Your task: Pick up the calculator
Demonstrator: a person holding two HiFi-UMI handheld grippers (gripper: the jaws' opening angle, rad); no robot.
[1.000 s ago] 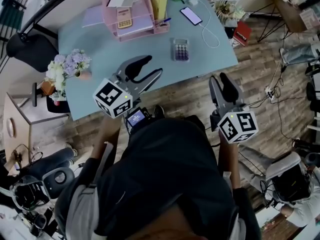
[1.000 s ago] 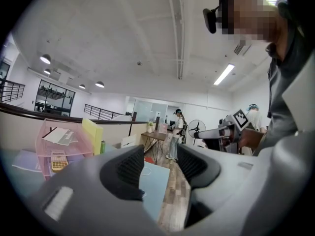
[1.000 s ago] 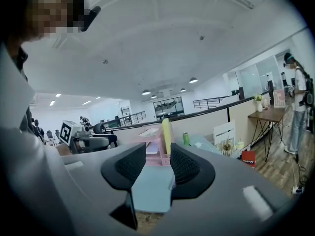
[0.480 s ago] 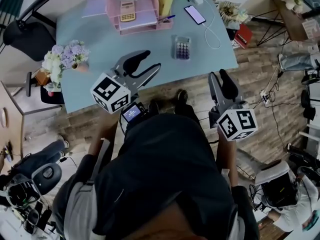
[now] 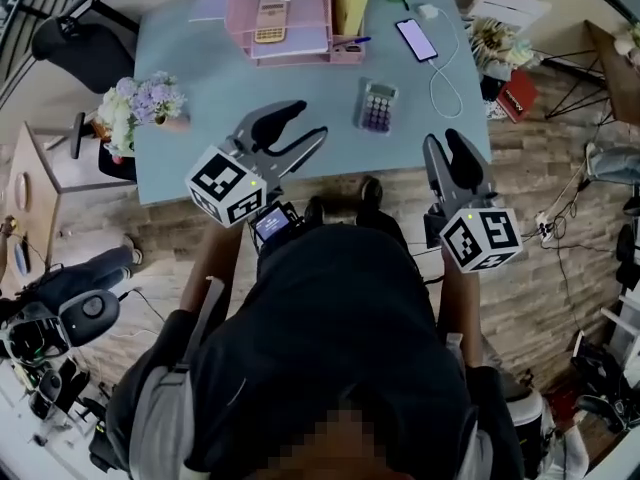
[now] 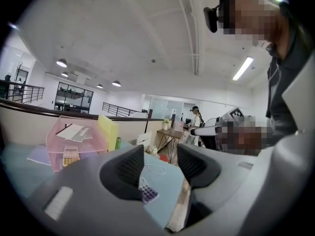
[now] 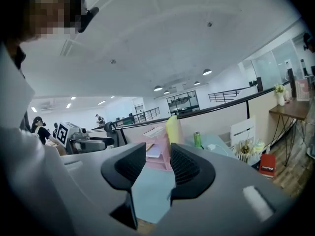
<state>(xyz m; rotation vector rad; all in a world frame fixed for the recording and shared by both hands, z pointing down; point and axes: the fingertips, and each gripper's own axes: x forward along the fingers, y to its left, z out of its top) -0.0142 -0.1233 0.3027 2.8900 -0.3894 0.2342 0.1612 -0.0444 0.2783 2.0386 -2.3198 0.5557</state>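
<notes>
Calculator (image 5: 377, 106) flat on the pale blue worktop (image 5: 200, 148), just off the near right corner of the pink tray (image 5: 290, 43). Small pale body, purple keys. Head view alone shows it whole. Left gripper view catches only a purple-keyed corner beside one pad. Right gripper view misses it and frames the pink tray through its gap. Nearer than the tray, the left gripper (image 5: 300, 128) has jaws wide apart and empty. Well right of the tray, the right gripper (image 5: 443, 148) has jaws parted more narrowly, also empty. Count: two grippers; two calculators, the second calculator (image 5: 269, 23) orange-keyed and lying in the tray; one phone (image 5: 417, 40) right of the tray.
</notes>
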